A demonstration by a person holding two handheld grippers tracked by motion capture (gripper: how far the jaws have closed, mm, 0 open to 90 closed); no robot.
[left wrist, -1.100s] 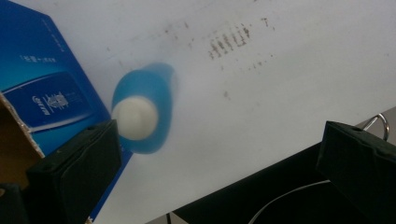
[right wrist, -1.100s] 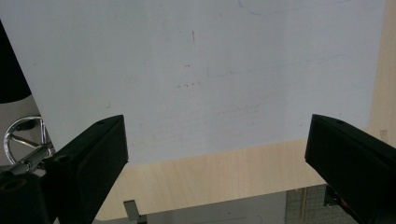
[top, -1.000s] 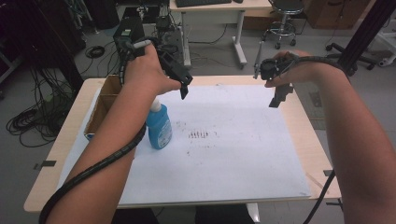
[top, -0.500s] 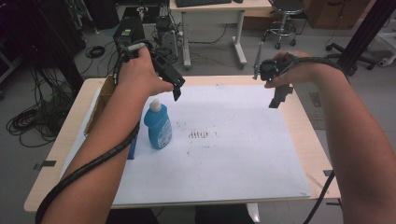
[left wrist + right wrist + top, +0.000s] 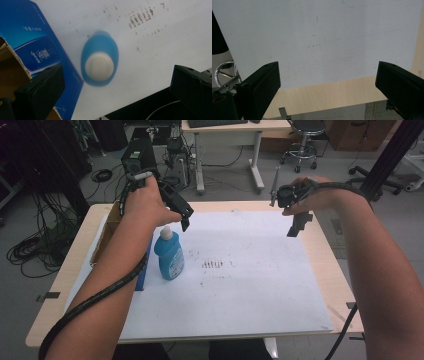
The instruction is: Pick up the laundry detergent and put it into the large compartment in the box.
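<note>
The blue bottle with its white cap stands upright on the white sheet, at about 9 o'clock from the sheet's middle and just beside a blue carton on its far-left side. It looks like thin plastic: light unless full, smooth and likely slippery, with flattened oval shoulders that would give under a hard squeeze. The safest hold is probably across the narrow faces of the body or just under the cap, where it is stiffer. The left hand-held gripper hangs directly over the cap with its jaws spread wide and nothing between them; in the left gripper view the cap sits between the two jaws, well below. The right hand-held gripper hovers at about 1 o'clock near the sheet's far edge, jaws likewise wide apart and empty. The sheet is flat and smooth with dark smudges near its middle, laid on a pale wooden worktop. Beyond it are cables on the floor, a desk and a stool.
</note>
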